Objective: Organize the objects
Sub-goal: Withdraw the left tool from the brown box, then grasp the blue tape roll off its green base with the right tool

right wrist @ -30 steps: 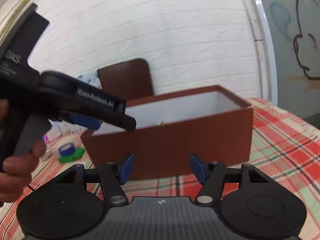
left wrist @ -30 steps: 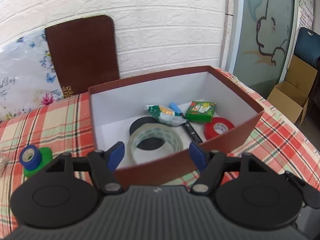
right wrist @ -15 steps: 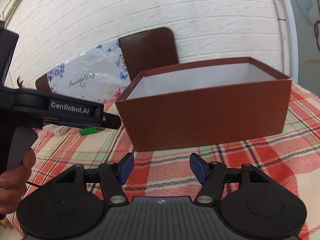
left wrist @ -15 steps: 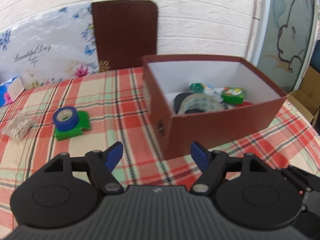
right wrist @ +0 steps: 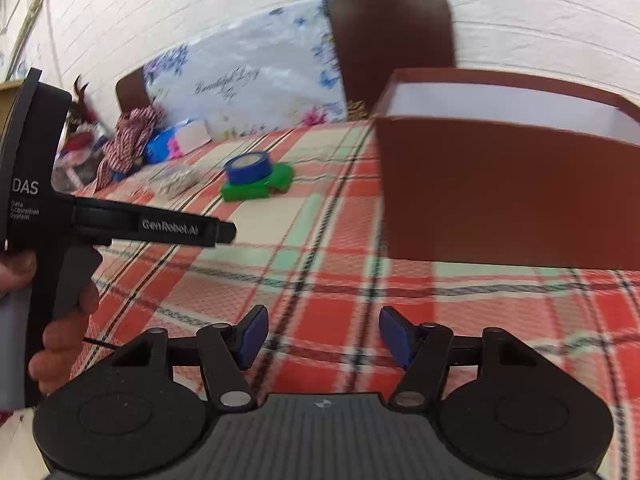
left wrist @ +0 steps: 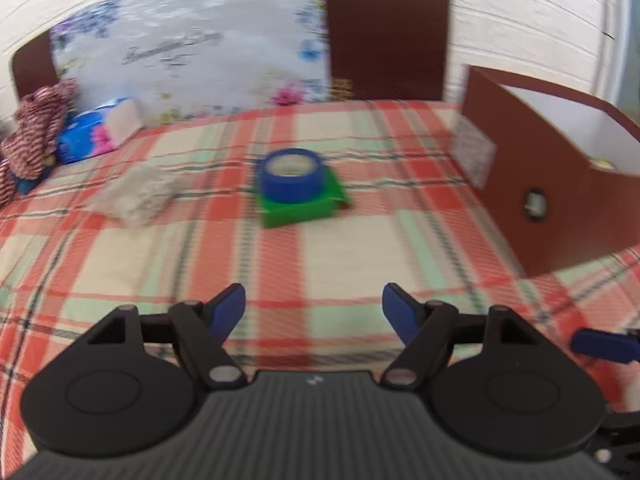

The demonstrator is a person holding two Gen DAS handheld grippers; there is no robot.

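Note:
A blue tape roll (left wrist: 291, 175) sits on a flat green piece (left wrist: 304, 205) on the plaid tablecloth, straight ahead of my left gripper (left wrist: 313, 312), which is open and empty. Both show in the right wrist view, the roll (right wrist: 248, 167) on the green piece (right wrist: 258, 189). A pale lumpy bundle (left wrist: 138, 197) lies left of them. The brown box (left wrist: 560, 184) with a white inside stands at the right; its contents are mostly hidden. My right gripper (right wrist: 319, 336) is open and empty, low over the cloth in front of the box (right wrist: 508, 196).
A floral board (left wrist: 192, 52) and a brown chair back (left wrist: 386, 32) stand against the brick wall. A blue-pink tissue pack (left wrist: 96, 132) and a striped cloth (left wrist: 36, 128) lie at the far left. The left gripper's body (right wrist: 120, 224) crosses the right view.
My left gripper has swung left, away from the box, and now faces the blue tape roll. My right gripper has also turned left, so the box sits to its right.

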